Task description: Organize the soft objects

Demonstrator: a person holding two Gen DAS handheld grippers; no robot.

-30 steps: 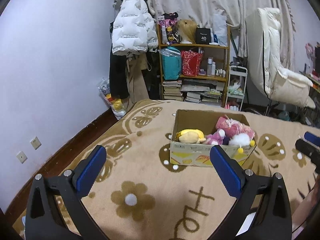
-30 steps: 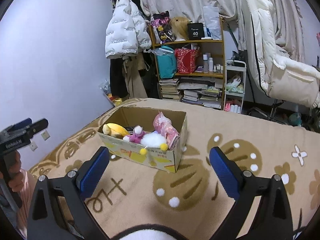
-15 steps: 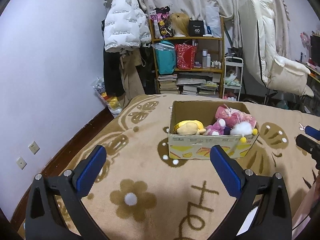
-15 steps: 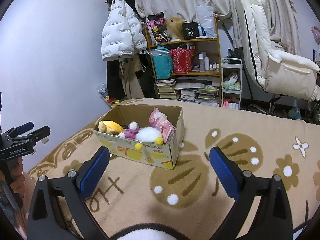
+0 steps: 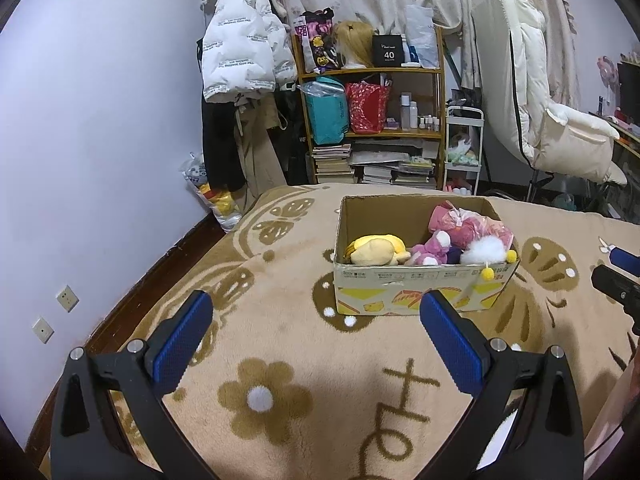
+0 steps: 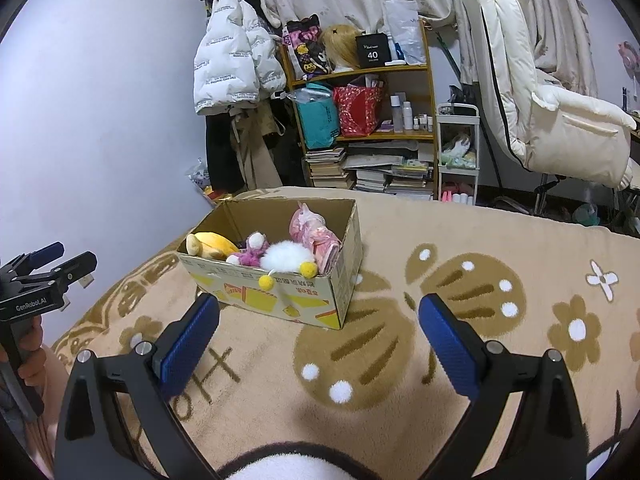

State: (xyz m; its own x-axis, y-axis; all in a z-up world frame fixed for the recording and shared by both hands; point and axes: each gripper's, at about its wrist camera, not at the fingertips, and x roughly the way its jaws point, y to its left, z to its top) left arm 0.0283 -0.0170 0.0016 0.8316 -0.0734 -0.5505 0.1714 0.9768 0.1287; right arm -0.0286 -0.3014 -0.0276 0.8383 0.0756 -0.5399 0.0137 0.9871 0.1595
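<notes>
Cardboard box (image 5: 420,292) standing on a patterned beige blanket (image 5: 280,340), toward its far edge and nearer its left side, with the soft objects gathered inside. At the box's left end lies a yellow plush (image 5: 376,250); beside it sit a small purple plush (image 5: 432,248) and a white pompom toy (image 5: 486,250), whose yellow bobbles hang over the near rim; a pink bagged plush (image 5: 468,222) leans in the right rear corner. Left gripper (image 5: 316,332) hovers over the near part of the blanket, jaws spread wide and holding nothing; right gripper (image 6: 318,330) likewise stands released and empty, facing the box's right near corner, the box seen there at (image 6: 280,292). No loose toy shows on the blanket within either view, so the collecting appears largely complete, and the step in hand is judged to be a final tidy or check of the contents. To do it well, approach from above the open top, not across the near wall, since light cardboard would slide on the pile if pushed. The overhanging bobbles are best tucked inward with one fingertip. Pinch plush at its bulk, gently, because fabric yields and thin cords slip. The other gripper may steady the box wall.
</notes>
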